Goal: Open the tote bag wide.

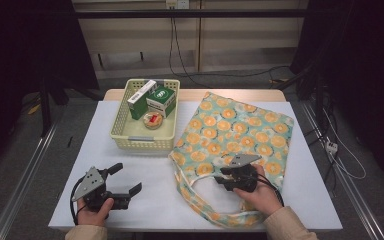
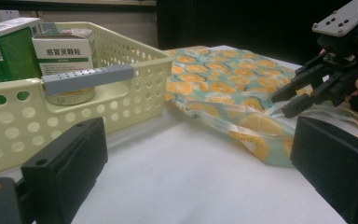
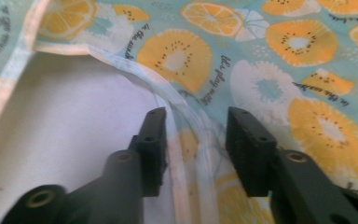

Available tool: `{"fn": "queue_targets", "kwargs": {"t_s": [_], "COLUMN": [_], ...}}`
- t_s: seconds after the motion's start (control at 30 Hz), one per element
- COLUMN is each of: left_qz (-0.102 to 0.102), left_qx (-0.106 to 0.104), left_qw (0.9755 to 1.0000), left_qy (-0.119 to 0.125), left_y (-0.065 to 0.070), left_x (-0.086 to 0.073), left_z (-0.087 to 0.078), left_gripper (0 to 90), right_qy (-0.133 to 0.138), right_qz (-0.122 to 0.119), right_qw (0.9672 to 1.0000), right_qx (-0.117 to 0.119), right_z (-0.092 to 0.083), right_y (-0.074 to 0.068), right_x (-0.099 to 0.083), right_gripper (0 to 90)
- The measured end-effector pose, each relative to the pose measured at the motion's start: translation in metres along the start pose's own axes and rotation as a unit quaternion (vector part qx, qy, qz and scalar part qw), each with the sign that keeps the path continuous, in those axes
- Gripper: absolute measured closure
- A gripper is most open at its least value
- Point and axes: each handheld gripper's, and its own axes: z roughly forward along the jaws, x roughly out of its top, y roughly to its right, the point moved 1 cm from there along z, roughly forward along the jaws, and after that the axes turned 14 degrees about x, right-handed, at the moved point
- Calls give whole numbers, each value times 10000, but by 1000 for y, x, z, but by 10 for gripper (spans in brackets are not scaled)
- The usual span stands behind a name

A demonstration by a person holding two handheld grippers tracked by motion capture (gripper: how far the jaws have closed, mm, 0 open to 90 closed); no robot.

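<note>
A fabric tote bag (image 1: 240,130) printed with orange slices lies flat on the right half of the white table (image 1: 145,170). My right gripper (image 1: 220,179) sits low at the bag's near-left edge, where the handle loop begins. In the right gripper view its jaws (image 3: 196,126) stand apart, and the bag's pale hem strip (image 3: 186,116) runs between them without being pinched. My left gripper (image 1: 130,176) rests near the table's front left, wide open and holding nothing. The left gripper view (image 2: 198,135) looks across bare table toward the bag (image 2: 223,79) and the right gripper (image 2: 283,105).
A cream perforated basket (image 1: 142,142) stands at the back left, holding two green-and-white boxes (image 1: 141,97) (image 1: 161,100) and a small round tin (image 1: 153,120). In the left gripper view the basket (image 2: 135,88) is close on the left. Cables run across the floor beyond the table.
</note>
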Motion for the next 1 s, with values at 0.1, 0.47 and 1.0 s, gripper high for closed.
{"fn": "queue_targets", "kwargs": {"t_s": [0.1,0.47,1.0], "left_qz": [-15,-3,19], "left_qx": [-1,2,-31], "left_qw": [10000,10000,10000], "left_qy": [2,-7,-27], "left_y": [1,0,-1], "left_x": [0,-1,-1], "left_z": [0,0,2], "left_gripper": [38,38,38], "right_qy": [-22,42,401], "right_qz": [-33,51,511], "right_qw": [9999,10000,9966], "right_qx": [118,33,-513], "right_z": [1,2,13], "right_y": [-3,-3,38], "right_x": [0,2,24], "right_gripper": [764,900,900]}}
